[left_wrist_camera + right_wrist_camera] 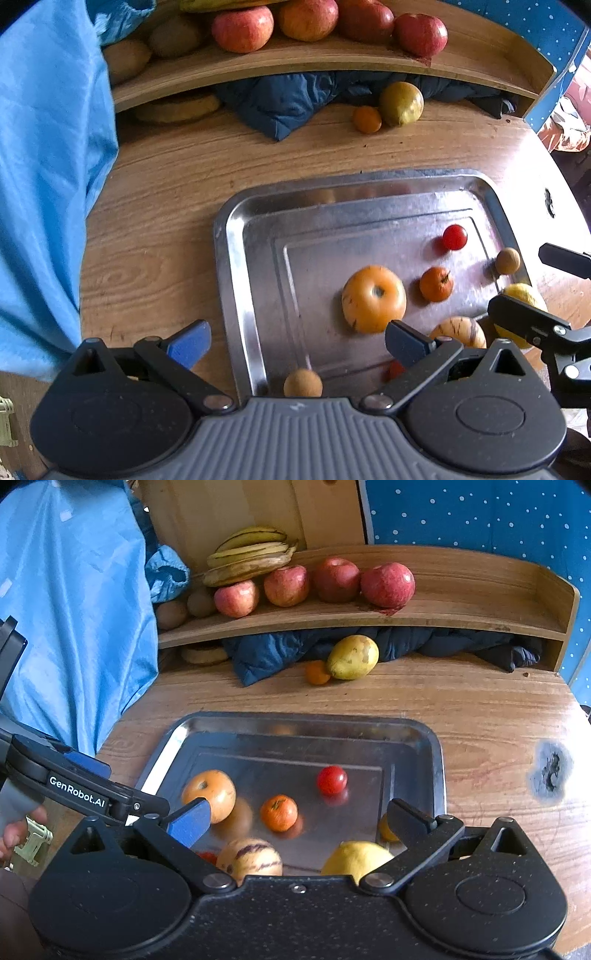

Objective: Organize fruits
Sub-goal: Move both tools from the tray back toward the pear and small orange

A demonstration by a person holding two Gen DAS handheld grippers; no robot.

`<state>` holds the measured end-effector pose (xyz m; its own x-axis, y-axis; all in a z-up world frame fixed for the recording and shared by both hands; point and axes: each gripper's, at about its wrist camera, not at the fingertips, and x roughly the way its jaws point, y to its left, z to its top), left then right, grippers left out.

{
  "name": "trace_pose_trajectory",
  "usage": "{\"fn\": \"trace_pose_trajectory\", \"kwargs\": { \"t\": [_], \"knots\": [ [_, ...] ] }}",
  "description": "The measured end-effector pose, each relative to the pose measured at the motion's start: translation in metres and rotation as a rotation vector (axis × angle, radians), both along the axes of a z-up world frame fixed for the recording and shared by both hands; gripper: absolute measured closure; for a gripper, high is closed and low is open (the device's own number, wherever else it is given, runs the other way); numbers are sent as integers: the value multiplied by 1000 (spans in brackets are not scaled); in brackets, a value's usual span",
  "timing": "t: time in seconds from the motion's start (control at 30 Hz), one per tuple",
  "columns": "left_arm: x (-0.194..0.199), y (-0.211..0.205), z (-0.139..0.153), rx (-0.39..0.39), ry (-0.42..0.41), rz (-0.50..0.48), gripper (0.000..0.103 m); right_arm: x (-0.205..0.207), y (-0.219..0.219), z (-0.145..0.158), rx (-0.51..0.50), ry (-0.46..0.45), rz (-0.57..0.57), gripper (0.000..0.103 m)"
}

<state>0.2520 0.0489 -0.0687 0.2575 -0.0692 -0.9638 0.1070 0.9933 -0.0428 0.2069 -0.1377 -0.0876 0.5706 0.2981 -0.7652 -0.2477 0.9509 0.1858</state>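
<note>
The metal tray [436,753] on the bench [480,709] holds a persimmon [210,794], a tangerine [279,812], a tomato [331,780], a striped melon [249,858] and a lemon [354,858]. Both tongs, left [295,341] and right [295,821], are released and empty above it. Apples [388,585] lie on the shelf [480,620].

A metal tray [236,236] lies on the wooden table [155,206]. Inside it sit an orange persimmon [373,298], a small mandarin [436,283] and a cherry tomato [454,237]. The left gripper [295,341] hangs wide apart over the tray's near-left corner, empty.
</note>
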Motion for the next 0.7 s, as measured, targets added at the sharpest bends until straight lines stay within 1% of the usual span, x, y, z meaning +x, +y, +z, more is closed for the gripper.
{"fn": "trace_pose_trajectory", "kwargs": {
  "t": [0.27, 0.7],
  "knots": [
    [24, -5, -2, -5, -12, -11, 1, 17, -5, -5, -2, 16, -30, 2],
    [63, -15, -6, -5, -31, -64, 1, 43, -6, -13, -5, 35, -74, 1]
  ]
}}
